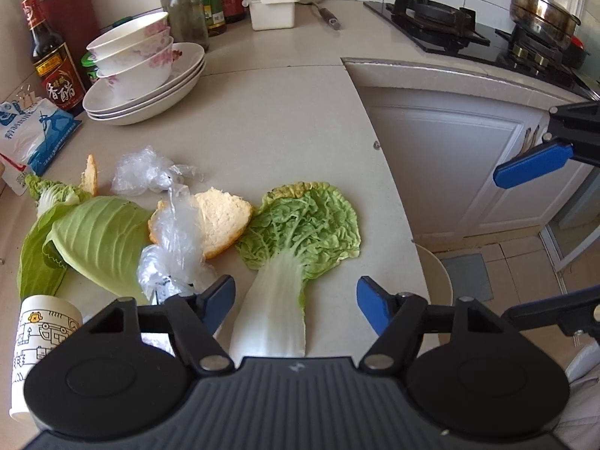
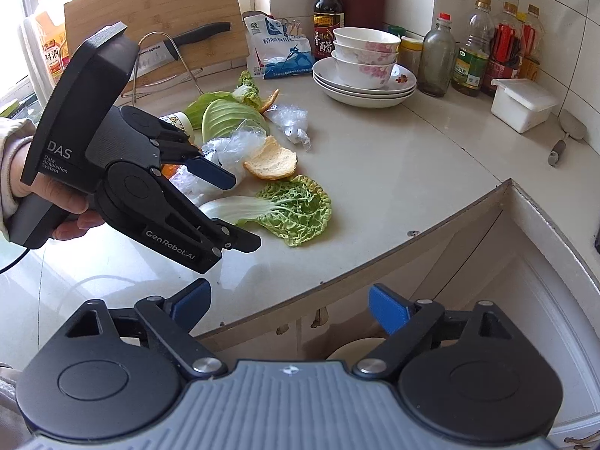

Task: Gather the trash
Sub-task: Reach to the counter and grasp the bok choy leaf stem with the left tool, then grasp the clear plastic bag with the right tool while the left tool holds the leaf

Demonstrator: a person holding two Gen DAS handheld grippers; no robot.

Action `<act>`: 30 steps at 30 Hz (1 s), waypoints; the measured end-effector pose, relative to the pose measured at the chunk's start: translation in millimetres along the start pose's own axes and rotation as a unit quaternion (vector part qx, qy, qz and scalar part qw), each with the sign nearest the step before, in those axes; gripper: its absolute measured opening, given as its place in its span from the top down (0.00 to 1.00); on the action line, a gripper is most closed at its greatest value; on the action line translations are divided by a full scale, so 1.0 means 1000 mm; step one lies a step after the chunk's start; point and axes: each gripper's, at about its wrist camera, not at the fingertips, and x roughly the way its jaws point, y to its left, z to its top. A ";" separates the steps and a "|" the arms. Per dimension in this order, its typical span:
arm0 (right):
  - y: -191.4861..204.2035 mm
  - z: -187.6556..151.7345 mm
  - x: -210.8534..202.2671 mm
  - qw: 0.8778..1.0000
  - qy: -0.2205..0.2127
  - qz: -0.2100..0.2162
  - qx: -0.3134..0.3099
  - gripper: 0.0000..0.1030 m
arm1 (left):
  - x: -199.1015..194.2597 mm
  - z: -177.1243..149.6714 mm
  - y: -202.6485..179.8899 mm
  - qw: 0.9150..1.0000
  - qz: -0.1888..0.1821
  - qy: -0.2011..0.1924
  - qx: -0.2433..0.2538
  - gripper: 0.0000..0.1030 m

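Trash lies on the beige counter (image 1: 281, 112): a napa cabbage leaf (image 1: 300, 225) (image 2: 292, 210), a bread piece (image 1: 221, 221) (image 2: 273, 159), a smaller crust (image 1: 90, 176), crumpled clear plastic (image 1: 150, 172) (image 2: 290, 122), a second plastic wrap (image 1: 176, 247) (image 2: 228, 148), green cabbage leaves (image 1: 93, 240) (image 2: 228, 116) and a paper cup (image 1: 33, 341). My left gripper (image 1: 296, 300) (image 2: 240, 210) is open, its jaws on either side of the napa leaf's white stem, just above it. My right gripper (image 2: 290, 307) is open and empty, off the counter's edge; its blue finger (image 1: 532, 165) shows in the left wrist view.
Stacked bowls on plates (image 1: 142, 71) (image 2: 365, 71), sauce bottles (image 2: 328, 11), a salt bag (image 1: 33, 135), a white box (image 2: 523, 103) and a knife on a board rack (image 2: 183, 41) stand at the back. A white bin rim (image 1: 438, 277) sits below the counter edge. A stove with a pot (image 1: 543, 11) is at right.
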 end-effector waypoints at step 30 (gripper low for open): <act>-0.022 0.027 0.012 1.000 -0.026 -0.004 0.009 0.08 | -0.023 0.000 0.003 0.999 -0.024 0.020 0.018 0.69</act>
